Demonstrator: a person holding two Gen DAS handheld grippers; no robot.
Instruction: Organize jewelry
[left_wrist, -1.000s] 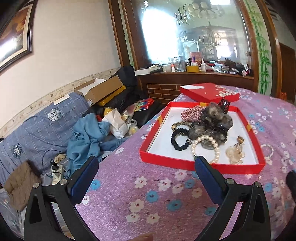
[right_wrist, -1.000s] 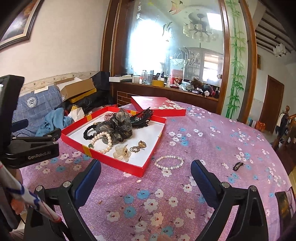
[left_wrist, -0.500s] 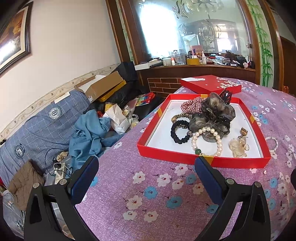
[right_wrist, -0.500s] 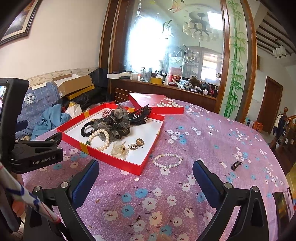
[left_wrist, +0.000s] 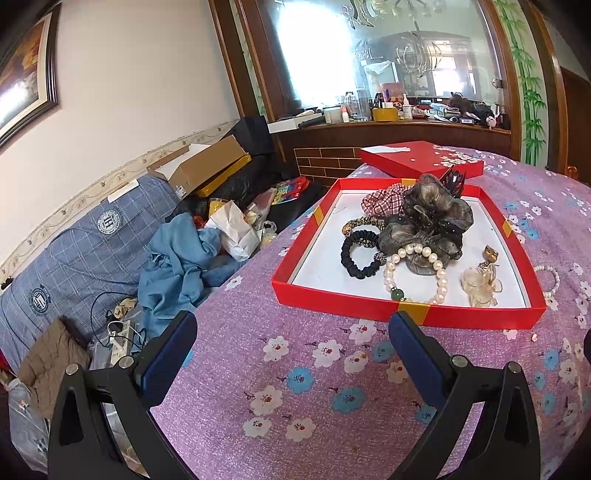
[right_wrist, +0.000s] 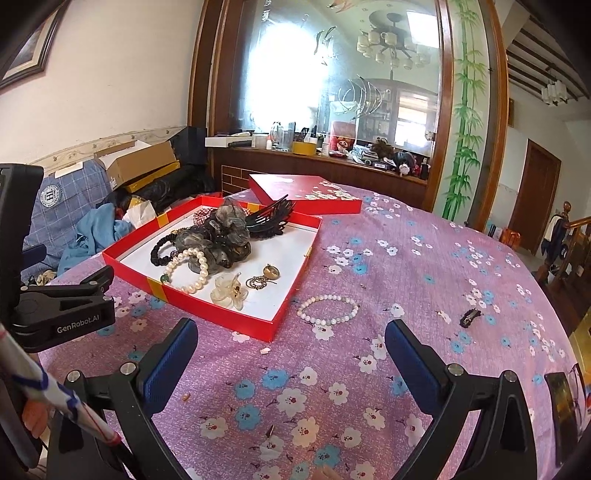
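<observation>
An open red box (left_wrist: 402, 315) (right_wrist: 221, 314) lies on the purple floral tablecloth. It holds a pearl bracelet (left_wrist: 439, 275) (right_wrist: 201, 275), a black hair tie (left_wrist: 351, 258), a grey scrunchie (left_wrist: 432, 218) (right_wrist: 218, 236), a black comb clip (right_wrist: 271, 218) and small pieces. A white bead bracelet (right_wrist: 328, 309) (left_wrist: 552, 275) lies on the cloth just right of the box. A small dark clip (right_wrist: 470, 316) lies farther right. My left gripper (left_wrist: 291, 347) is open and empty in front of the box. My right gripper (right_wrist: 291, 350) is open and empty, short of the bead bracelet.
The red box lid (right_wrist: 306, 194) (left_wrist: 417, 158) lies behind the box. The left gripper's body (right_wrist: 62, 306) stands at the left of the right wrist view. A cluttered blue sofa (left_wrist: 81, 258) lies off the table's left edge. A dark phone (right_wrist: 561, 406) sits at the right edge.
Both grippers have tilted and shifted a little, so the box sits slightly lower and nearer in both views. Nothing on the table has moved; both grippers stay open.
</observation>
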